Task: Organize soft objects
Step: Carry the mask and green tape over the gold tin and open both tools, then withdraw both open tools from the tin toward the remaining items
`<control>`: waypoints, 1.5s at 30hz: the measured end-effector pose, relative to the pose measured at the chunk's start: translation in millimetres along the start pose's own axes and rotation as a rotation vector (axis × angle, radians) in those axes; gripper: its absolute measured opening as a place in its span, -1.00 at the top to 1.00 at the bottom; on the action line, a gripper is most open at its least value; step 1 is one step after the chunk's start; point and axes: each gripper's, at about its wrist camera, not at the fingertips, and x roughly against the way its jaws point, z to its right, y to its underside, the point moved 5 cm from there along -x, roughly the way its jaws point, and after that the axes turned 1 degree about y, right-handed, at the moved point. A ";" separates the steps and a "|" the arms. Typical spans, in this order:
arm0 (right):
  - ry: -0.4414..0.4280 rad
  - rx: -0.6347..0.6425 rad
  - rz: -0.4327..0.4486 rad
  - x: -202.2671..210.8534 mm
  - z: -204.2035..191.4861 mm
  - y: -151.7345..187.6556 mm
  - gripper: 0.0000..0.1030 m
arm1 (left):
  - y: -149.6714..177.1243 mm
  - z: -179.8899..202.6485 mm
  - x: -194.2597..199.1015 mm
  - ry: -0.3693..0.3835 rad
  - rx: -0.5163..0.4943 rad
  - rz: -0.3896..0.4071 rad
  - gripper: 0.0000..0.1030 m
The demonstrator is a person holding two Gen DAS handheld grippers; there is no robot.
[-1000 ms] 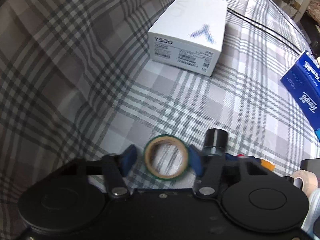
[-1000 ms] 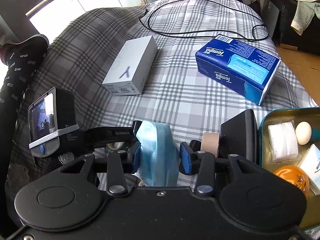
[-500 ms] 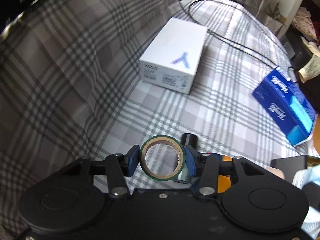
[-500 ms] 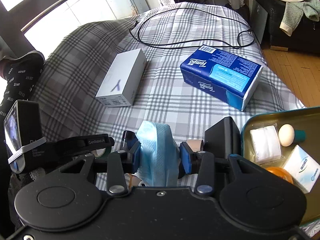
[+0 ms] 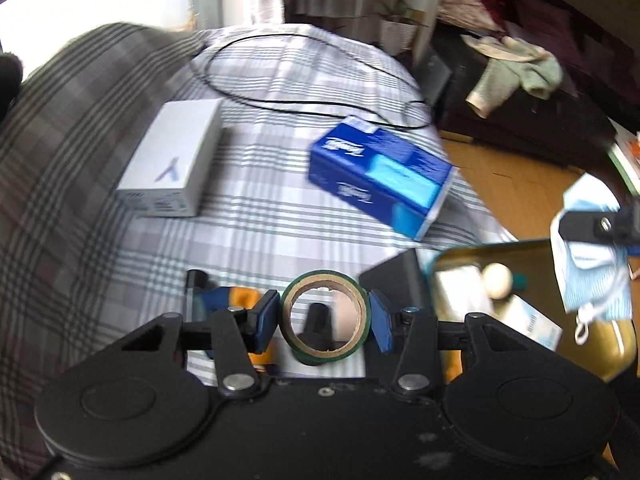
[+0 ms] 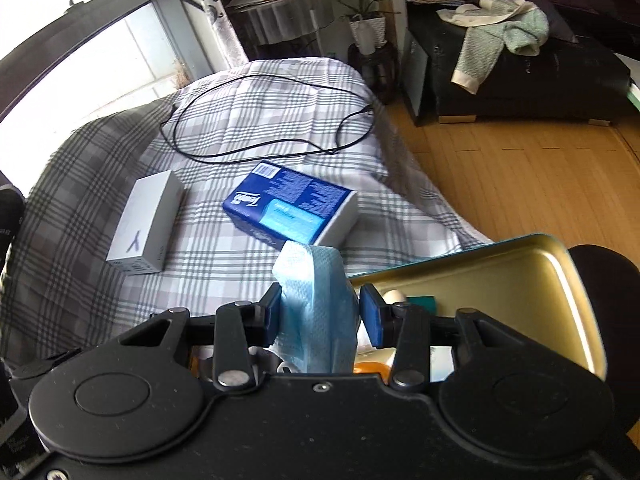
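Gripping tape roll (image 5: 325, 317) | mask (image 6: 316, 312) clamped | tin (image 6: 576, 280) rim beside

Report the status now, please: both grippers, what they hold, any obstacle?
Left gripper shut on green tape roll. Right gripper shut on light blue face mask. Gold tin tray close by, already partly filled. Nothing blocking.

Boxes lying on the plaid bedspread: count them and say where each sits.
2. The white box lies toward the window side; the blue tissue pack lies beside it, nearer the gold tin. Others may hide behind the grippers.
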 end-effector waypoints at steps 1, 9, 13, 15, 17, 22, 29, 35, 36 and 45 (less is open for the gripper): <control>0.016 -0.007 -0.004 1.2 7.2 -2.4 0.16 | 0.4 7.7 1.8 0.010 -0.014 -0.001 0.13; 0.174 -0.069 -0.096 -8.4 64.2 -11.4 0.16 | 2.1 70.9 -0.1 0.069 -0.088 -0.055 0.13; 0.222 -0.086 -0.109 -15.9 86.4 -11.9 0.16 | -2.2 95.5 -9.8 0.080 -0.113 -0.078 0.13; 0.242 -0.078 -0.105 -17.5 94.6 -11.6 0.16 | -2.3 108.8 -13.9 0.093 -0.124 -0.091 0.13; 0.263 -0.066 -0.098 -18.1 101.5 -11.1 0.16 | -1.3 122.0 -18.3 0.111 -0.133 -0.107 0.13; 0.267 -0.095 -0.103 -17.5 114.2 -6.9 0.16 | 5.5 157.2 -31.8 0.150 -0.158 -0.148 0.13; 0.317 -0.088 -0.062 -10.7 123.7 -7.7 0.08 | 15.2 188.9 -45.3 0.163 -0.178 -0.176 -0.09; 0.304 -0.098 -0.055 -7.9 126.8 -9.7 -0.19 | 18.0 197.4 -41.4 0.142 -0.210 -0.150 -0.42; 0.307 -0.096 -0.046 -6.7 127.2 -10.0 -0.21 | 18.1 196.8 -39.7 0.141 -0.208 -0.151 -0.43; 0.279 -0.123 -0.029 -0.5 130.9 -12.2 -0.22 | 22.8 196.9 -34.6 0.122 -0.217 -0.147 -0.51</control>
